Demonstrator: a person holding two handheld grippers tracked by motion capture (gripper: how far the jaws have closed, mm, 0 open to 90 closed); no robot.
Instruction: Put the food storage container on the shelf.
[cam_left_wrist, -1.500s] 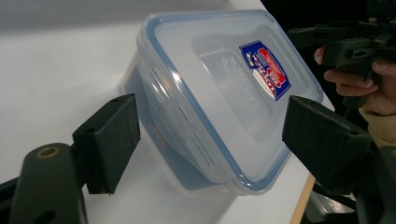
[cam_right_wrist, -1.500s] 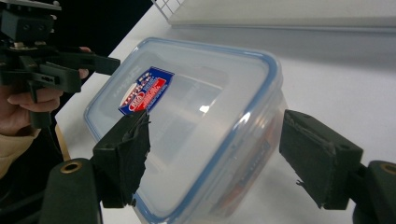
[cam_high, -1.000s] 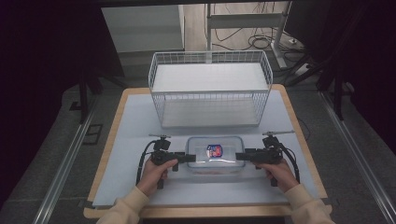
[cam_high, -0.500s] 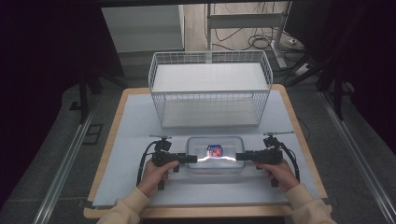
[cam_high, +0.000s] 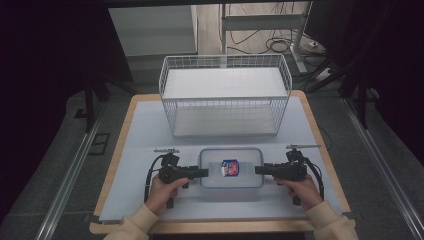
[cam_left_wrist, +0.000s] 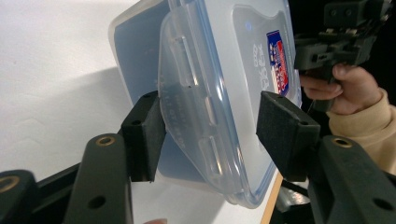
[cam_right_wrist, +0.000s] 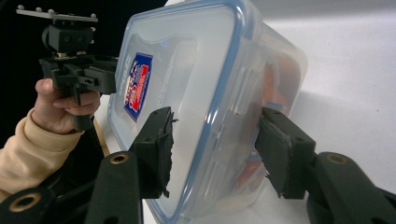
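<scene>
A clear plastic container (cam_high: 231, 167) with a blue-rimmed lid and a red and blue sticker lies on the white table near its front edge. My left gripper (cam_high: 206, 173) sits at the container's left end. Its jaws have just been closing. In the left gripper view (cam_left_wrist: 210, 135) one pad lies against the lid's latch flap and the other rests on the lid top of the container (cam_left_wrist: 224, 70). My right gripper (cam_high: 257, 170) is at the right end, its jaws also just closing. In its view (cam_right_wrist: 215, 149) they straddle the container (cam_right_wrist: 187, 70), with a small gap at the lid-side pad.
A white wire basket (cam_high: 225, 115) stands behind the container, across the middle of the table. The wooden table edge (cam_high: 220, 227) runs just below the person's hands. Dark floor, metal rails and cables surround the table.
Both grippers' jaws have drawn in on the container's two ends. The hands and the container have stayed where they were.
</scene>
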